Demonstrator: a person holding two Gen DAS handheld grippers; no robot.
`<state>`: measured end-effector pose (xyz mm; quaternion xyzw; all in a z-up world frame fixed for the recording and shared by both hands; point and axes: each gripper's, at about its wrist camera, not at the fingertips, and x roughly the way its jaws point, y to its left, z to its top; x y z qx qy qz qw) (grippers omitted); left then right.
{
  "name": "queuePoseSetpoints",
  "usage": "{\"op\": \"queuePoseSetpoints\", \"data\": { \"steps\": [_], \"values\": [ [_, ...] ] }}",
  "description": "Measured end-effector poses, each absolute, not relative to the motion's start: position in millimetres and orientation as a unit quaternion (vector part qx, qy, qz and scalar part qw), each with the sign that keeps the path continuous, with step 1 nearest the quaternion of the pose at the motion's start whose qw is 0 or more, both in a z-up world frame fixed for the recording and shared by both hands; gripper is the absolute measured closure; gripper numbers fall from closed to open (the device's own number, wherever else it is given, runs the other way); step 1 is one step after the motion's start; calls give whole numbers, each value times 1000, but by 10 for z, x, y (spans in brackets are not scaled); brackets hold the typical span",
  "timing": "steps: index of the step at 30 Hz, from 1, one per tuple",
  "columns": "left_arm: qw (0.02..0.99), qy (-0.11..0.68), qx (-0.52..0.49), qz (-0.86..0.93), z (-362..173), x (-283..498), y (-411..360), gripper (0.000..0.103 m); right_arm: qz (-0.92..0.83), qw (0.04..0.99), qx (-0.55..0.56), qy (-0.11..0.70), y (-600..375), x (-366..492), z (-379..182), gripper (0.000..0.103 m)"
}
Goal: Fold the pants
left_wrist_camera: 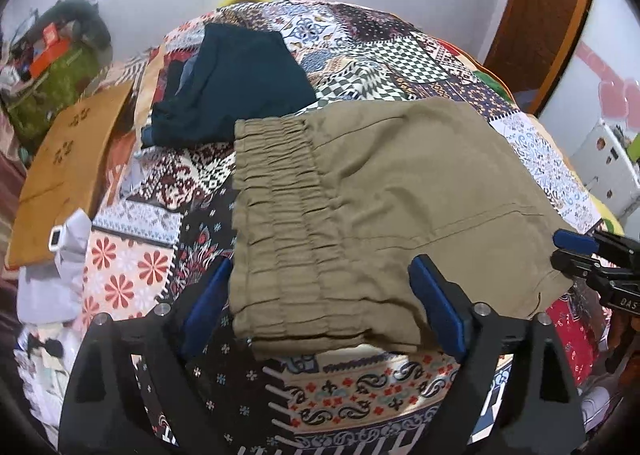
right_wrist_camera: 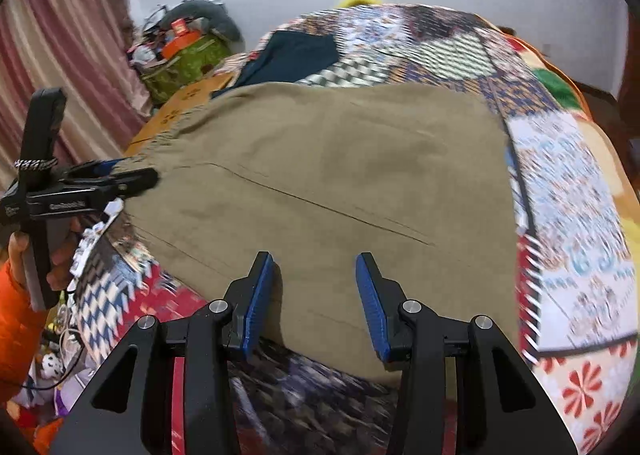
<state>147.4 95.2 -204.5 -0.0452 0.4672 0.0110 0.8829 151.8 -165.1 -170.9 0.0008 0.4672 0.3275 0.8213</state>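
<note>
The right wrist view smears the patchwork bedspread (right_wrist_camera: 572,215) toward three o'clock into streaks, the left gripper (right_wrist_camera: 132,175) there is blurred at its tips, and the khaki pants (right_wrist_camera: 320,175) hide the bedspread beneath and the dark folded garment's (right_wrist_camera: 296,55) near edge.

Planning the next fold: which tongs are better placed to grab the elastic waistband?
Left. The left tongs stand open astride the gathered waistband of the khaki pants; the right tongs sit over plain cloth.
</note>
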Motion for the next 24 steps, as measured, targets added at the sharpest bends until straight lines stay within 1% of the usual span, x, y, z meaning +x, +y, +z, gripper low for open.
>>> {"op": "queuePoseSetpoints", "data": {
  "steps": [4, 8, 9, 11, 21, 23, 24],
  "values": [
    [883, 467, -49, 9, -2044, 1447, 1003, 11, 295, 828, 9, 477, -1913, 1503, -1762, 64],
    [886, 462, -31, 16, -2020, 1404, 996, 11, 272, 831, 5, 485, -2118, 1443, -1818, 63],
    [887, 461, -24, 19, -2018, 1392, 987, 11, 269, 832, 7, 485, -2160, 1438, -1829, 60],
    [888, 460, -14, 22, -2008, 1372, 990, 11, 268, 832, 15, 485, -2238, 1412, -1849, 58],
    [888, 458, -9, 37, -1948, 1329, 1002, 11, 262, 837, 5, 481, -2213, 1404, -1809, 58],
    [888, 458, -12, 40, -1916, 1341, 1003, 11, 260, 838, 0, 480, -2201, 1414, -1773, 58],
    [888, 458, -16, 43, -1890, 1356, 1011, 11, 259, 840, -4, 477, -2196, 1419, -1742, 56]
  ]
}}
